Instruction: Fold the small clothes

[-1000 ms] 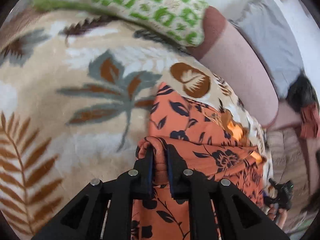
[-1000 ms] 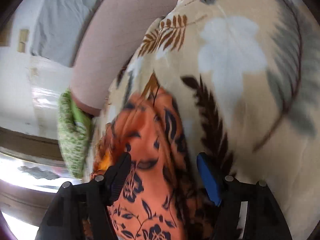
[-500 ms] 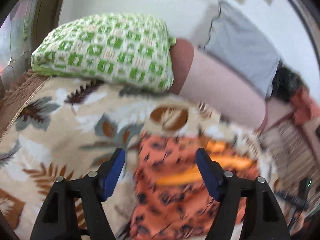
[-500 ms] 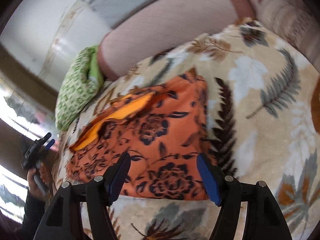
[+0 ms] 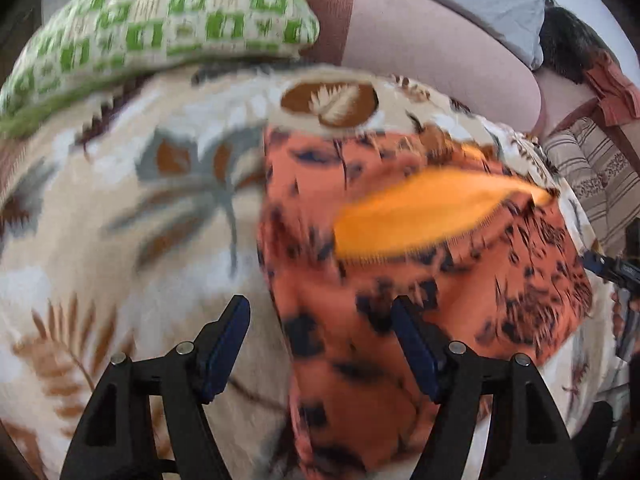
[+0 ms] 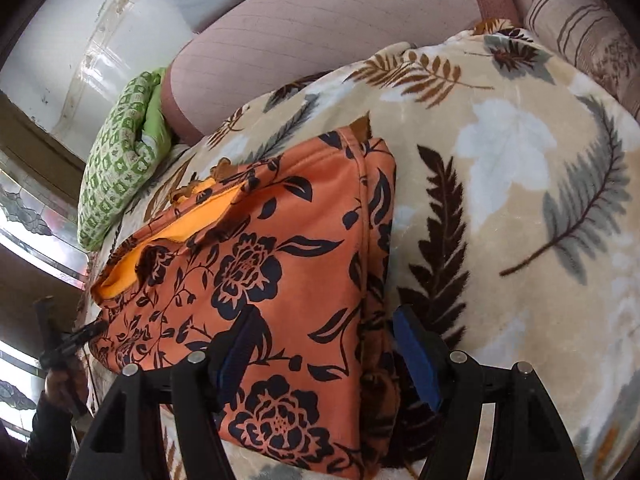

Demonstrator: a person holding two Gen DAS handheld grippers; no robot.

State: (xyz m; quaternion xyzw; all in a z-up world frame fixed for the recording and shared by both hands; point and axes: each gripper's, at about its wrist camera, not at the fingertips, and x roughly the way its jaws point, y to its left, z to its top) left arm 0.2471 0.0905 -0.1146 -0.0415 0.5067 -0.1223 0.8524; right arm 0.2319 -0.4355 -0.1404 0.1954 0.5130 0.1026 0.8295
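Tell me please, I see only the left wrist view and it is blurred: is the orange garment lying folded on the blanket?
Observer: Yes. The right wrist view is sharp: the orange garment lies folded as a flat rectangle on the blanket, with a doubled edge along its right side.
Operator: And the right gripper, does it hold the cloth?
Observer: No. The right gripper is open over the near part of the garment, and its pads do not press the cloth.

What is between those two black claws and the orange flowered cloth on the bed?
Nothing visible. Both the left gripper and right gripper hang open directly over the orange garment, which lies folded on the leaf-patterned blanket.
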